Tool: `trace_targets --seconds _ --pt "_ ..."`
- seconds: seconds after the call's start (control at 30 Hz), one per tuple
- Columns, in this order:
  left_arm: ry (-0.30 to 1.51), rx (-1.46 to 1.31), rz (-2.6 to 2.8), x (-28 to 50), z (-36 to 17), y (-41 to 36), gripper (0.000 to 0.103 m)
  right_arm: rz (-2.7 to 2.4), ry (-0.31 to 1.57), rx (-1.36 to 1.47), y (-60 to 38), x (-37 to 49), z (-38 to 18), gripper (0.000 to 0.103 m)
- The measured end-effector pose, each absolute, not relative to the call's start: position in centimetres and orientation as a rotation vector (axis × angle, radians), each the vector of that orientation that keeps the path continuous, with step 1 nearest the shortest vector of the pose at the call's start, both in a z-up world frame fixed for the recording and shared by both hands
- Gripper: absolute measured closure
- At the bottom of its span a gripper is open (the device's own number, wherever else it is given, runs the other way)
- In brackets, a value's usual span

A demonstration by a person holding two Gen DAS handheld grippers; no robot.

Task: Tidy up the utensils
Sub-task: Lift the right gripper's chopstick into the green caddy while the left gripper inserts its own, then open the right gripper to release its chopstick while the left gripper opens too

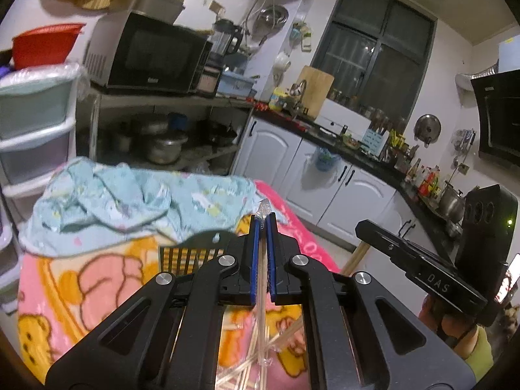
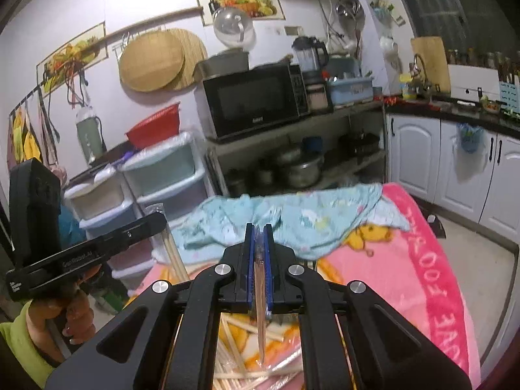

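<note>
My left gripper (image 1: 262,219) is shut on a pair of pale chopsticks in a clear plastic sleeve (image 1: 261,292), held upright above the table. My right gripper (image 2: 259,227) is shut on a brownish wrapped chopstick pair (image 2: 260,308), also upright. Several loose wrapped chopsticks (image 2: 240,354) lie on the pink cartoon blanket (image 2: 422,260) under both grippers; they also show in the left wrist view (image 1: 247,364). The right gripper body (image 1: 422,260) shows at the right of the left wrist view, and the left gripper body (image 2: 84,253) at the left of the right wrist view.
A crumpled light-blue cloth (image 1: 136,201) lies at the blanket's far end. A yellow slotted holder (image 1: 188,256) sits just beyond the left gripper. Plastic drawers (image 2: 162,182), a shelf with a microwave (image 2: 256,100) and white cabinets (image 2: 438,159) stand behind.
</note>
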State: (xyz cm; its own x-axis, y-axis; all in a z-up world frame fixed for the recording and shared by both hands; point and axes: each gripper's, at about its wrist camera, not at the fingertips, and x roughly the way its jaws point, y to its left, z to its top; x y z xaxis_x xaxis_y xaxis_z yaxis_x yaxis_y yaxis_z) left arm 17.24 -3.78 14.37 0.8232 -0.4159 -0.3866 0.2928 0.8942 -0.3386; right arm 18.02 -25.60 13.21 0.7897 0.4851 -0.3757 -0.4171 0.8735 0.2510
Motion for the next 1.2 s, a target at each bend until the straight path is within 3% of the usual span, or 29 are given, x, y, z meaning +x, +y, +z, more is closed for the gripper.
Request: trace_targets --seconds 0.6,1.2 --pt "0.386 -0.271 -0.317 21.4 17.5 -3.4 0.101 0.455 0.271 0.196 -25.9 22.2 17.5 0.098" --pt "0.335 -0.217 -0.247 26.2 12.8 -3.2 0.101 0.375 0.310 0.172 -25.0 26.0 13.1 0.097"
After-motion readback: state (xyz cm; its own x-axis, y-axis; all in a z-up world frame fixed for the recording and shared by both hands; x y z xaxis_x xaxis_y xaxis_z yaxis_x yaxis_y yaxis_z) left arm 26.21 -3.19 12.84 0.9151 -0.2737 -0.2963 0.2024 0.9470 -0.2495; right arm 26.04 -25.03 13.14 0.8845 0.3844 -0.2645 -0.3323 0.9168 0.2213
